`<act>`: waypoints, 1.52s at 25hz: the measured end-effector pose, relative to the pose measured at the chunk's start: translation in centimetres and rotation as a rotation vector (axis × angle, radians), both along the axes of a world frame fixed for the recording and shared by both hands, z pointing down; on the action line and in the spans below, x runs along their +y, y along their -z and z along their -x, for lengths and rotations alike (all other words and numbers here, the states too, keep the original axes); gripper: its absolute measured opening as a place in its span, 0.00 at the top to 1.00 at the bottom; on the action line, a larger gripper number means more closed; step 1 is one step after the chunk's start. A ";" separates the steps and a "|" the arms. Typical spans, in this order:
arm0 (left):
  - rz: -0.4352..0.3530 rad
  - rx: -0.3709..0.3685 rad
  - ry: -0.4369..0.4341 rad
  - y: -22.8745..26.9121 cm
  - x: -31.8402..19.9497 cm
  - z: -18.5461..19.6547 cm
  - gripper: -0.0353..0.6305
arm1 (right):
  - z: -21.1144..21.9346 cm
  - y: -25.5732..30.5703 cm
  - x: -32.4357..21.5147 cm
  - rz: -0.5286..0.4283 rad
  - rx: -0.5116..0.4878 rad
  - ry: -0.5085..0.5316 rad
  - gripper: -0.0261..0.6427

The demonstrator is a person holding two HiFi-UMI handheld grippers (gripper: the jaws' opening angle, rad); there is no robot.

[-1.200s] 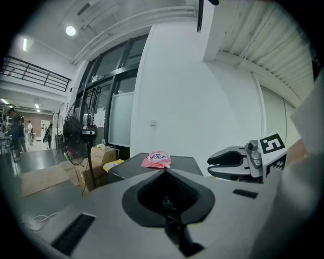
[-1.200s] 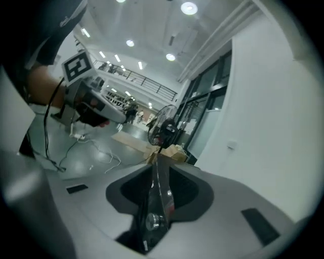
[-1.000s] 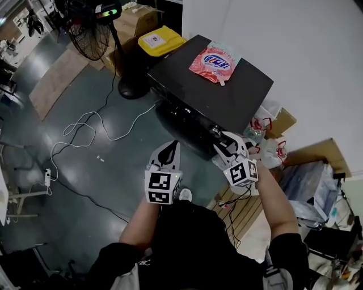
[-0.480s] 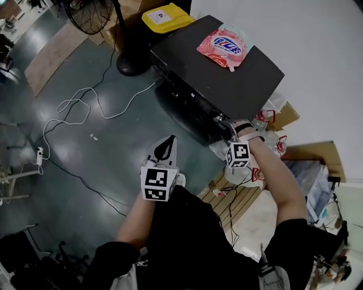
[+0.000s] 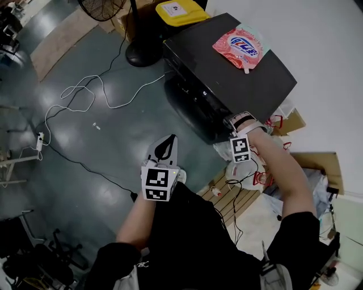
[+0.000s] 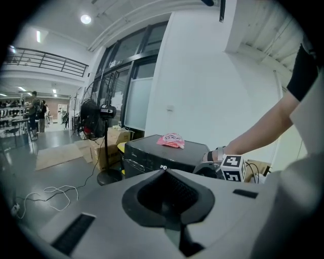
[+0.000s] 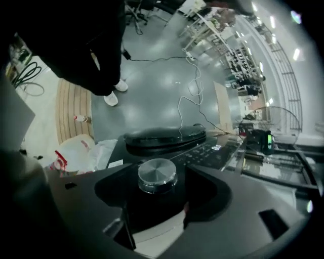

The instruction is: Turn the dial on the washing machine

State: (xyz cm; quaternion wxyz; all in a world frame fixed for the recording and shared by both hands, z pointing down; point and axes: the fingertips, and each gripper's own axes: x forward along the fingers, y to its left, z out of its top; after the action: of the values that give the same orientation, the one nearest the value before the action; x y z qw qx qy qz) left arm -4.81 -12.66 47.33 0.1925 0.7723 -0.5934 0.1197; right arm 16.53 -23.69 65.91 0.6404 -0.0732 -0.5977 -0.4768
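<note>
The black washing machine (image 5: 227,73) stands ahead of me with a pink detergent pouch (image 5: 241,45) on its lid. My right gripper (image 5: 234,121) is at the machine's front right corner and hides the dial in the head view. In the right gripper view the round silver dial (image 7: 157,172) sits between the jaws of the right gripper (image 7: 157,183); they are opening, with a gap on each side of the dial. My left gripper (image 5: 168,140) hangs low over the floor, away from the machine, shut on nothing. The left gripper view shows the machine (image 6: 152,154) and the right gripper (image 6: 207,169) at it.
A fan's round base (image 5: 143,54) and a yellow-lidded box (image 5: 180,10) stand left of the machine. A white cable (image 5: 85,96) loops over the grey floor. Plastic bags (image 5: 224,153), a cardboard box (image 5: 292,122) and a slatted wooden board (image 5: 238,192) crowd the machine's right side.
The right gripper has closed in on the machine's front corner and its marker cube has turned over the last second. The left gripper has hardly moved.
</note>
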 end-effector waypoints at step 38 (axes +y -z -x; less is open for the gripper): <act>0.040 -0.021 -0.114 -0.5 0.5 0.7 0.93 | 0.6 -0.5 -0.7 -0.274 -0.043 -0.105 0.56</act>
State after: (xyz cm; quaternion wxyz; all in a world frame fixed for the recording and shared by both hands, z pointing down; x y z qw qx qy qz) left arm -5.56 -12.18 47.88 0.1948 0.7994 -0.5481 0.1504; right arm 15.97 -24.37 66.43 0.6556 0.0564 -0.5434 -0.5214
